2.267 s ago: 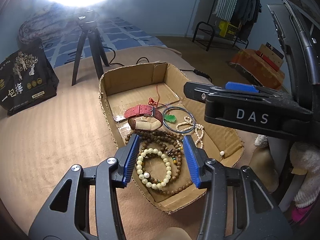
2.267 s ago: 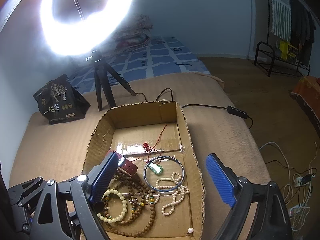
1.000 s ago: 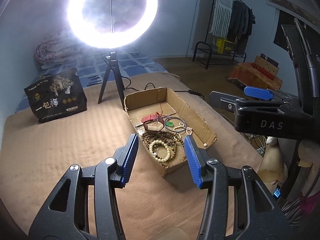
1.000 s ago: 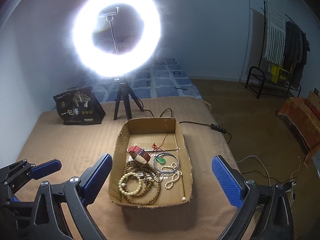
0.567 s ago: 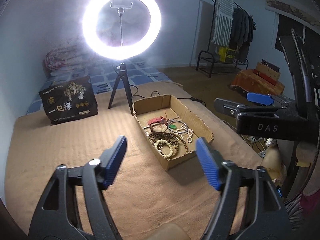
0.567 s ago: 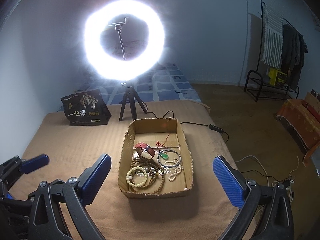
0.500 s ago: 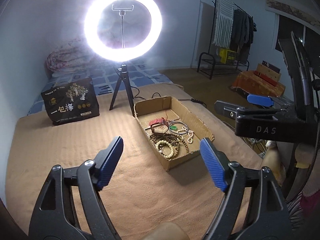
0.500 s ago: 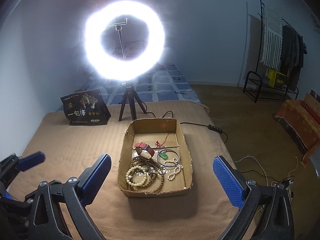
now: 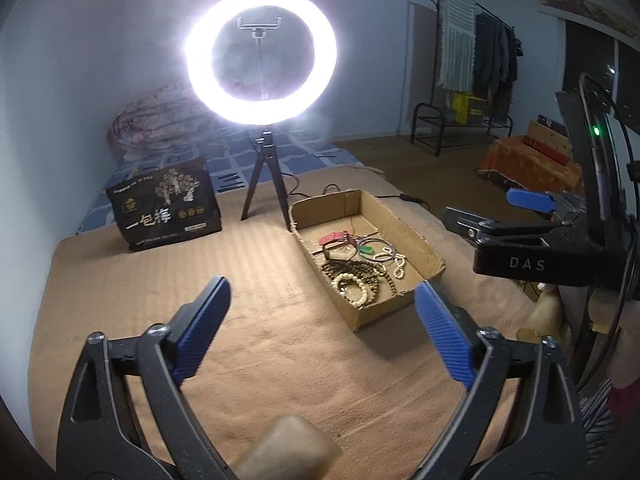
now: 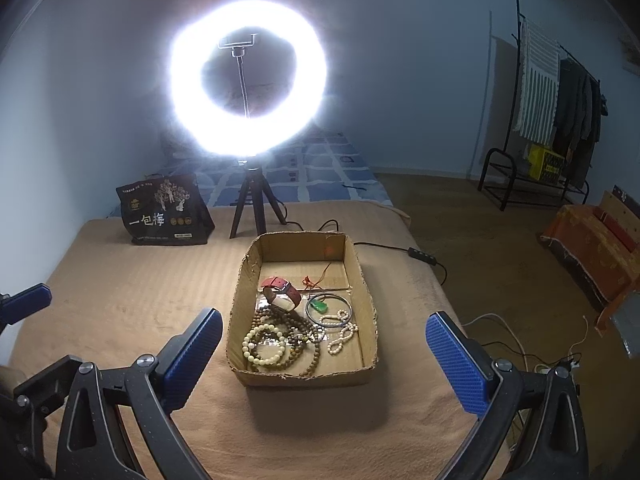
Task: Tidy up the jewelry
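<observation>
Both claws agape, empty; jewelry inside cardboard box

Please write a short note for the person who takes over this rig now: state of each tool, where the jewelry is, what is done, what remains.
Left tool: open, nothing between its blue pads; its jaws have just been opening. It is above the tan blanket, short of the box.
Right tool: open, holding nothing, facing the box.
All jewelry visible lies in the shallow brown cardboard box: red-strap watch, brown wooden bead strands, cream bead bracelet, thin metal bangle around a green pendant, white pearl strand.
Done: no piece seen outside the box.
Left: bead strands overlap; sorting is possibly unfinished.
</observation>
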Action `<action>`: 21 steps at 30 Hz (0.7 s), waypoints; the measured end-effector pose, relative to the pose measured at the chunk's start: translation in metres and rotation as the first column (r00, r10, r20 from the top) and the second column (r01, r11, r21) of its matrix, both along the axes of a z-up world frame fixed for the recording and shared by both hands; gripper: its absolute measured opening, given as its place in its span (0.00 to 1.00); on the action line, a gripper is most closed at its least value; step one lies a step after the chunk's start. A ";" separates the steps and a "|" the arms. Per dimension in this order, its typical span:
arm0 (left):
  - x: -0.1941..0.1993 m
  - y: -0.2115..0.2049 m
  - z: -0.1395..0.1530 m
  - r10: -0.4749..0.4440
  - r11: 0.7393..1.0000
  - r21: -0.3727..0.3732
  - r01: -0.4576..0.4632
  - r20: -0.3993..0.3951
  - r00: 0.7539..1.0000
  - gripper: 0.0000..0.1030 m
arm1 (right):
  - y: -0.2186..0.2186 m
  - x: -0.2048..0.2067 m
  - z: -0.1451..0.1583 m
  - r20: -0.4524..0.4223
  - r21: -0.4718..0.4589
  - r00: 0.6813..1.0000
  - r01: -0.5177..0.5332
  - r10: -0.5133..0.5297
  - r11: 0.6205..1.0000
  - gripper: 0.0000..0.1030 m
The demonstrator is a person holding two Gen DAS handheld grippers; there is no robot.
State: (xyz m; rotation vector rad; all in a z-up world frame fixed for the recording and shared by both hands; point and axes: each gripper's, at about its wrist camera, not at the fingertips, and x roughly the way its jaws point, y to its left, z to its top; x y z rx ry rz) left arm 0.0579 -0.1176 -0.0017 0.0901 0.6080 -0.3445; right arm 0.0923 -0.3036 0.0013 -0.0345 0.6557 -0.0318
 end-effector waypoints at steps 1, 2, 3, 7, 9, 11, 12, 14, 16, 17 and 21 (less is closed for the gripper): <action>0.000 0.001 0.000 0.010 1.000 0.002 -0.010 0.003 1.000 0.96 | 0.000 0.000 -0.001 -0.002 0.000 1.000 0.000 0.000 1.000 1.00; -0.001 0.002 0.000 0.021 1.000 0.003 -0.021 0.006 1.000 0.96 | 0.000 0.000 -0.002 -0.007 -0.001 1.000 -0.001 0.001 1.000 1.00; -0.001 0.003 0.000 0.026 1.000 0.003 -0.026 0.007 1.000 0.97 | 0.000 0.000 -0.004 -0.015 -0.003 1.000 -0.003 0.003 1.000 1.00; -0.001 0.005 0.000 0.040 0.999 0.018 -0.040 0.008 0.999 0.97 | -0.001 0.000 -0.009 -0.030 -0.014 1.000 -0.004 0.004 1.000 1.00; -0.002 0.006 -0.001 0.042 0.999 0.025 -0.042 0.010 0.999 0.97 | -0.002 -0.001 -0.010 -0.033 -0.015 0.999 -0.003 0.002 1.000 1.00; -0.002 0.006 -0.001 0.045 0.998 0.031 -0.045 0.010 0.999 0.97 | -0.003 -0.001 -0.010 -0.036 -0.013 0.999 0.000 0.000 1.000 1.00; -0.003 0.006 -0.001 0.046 0.998 0.032 -0.047 0.011 0.999 0.97 | -0.003 -0.001 -0.010 -0.037 -0.013 0.999 0.001 -0.001 1.000 1.00; -0.002 0.006 0.000 0.047 0.998 0.032 -0.047 0.010 0.999 0.97 | -0.004 -0.001 -0.010 -0.039 -0.013 0.999 0.003 -0.003 1.000 1.00; -0.002 0.006 -0.001 0.047 0.998 0.031 -0.047 0.011 0.999 0.97 | -0.003 -0.001 -0.010 -0.041 -0.014 0.999 0.003 -0.004 1.000 1.00; -0.002 0.006 -0.001 0.048 0.998 0.030 -0.049 0.011 0.999 0.97 | -0.003 -0.001 -0.010 -0.042 -0.014 0.999 0.003 -0.004 1.000 1.00; -0.002 0.008 -0.001 0.052 0.998 0.027 -0.052 0.010 0.999 0.97 | -0.002 0.000 -0.011 -0.047 -0.015 0.999 0.000 -0.001 1.000 1.00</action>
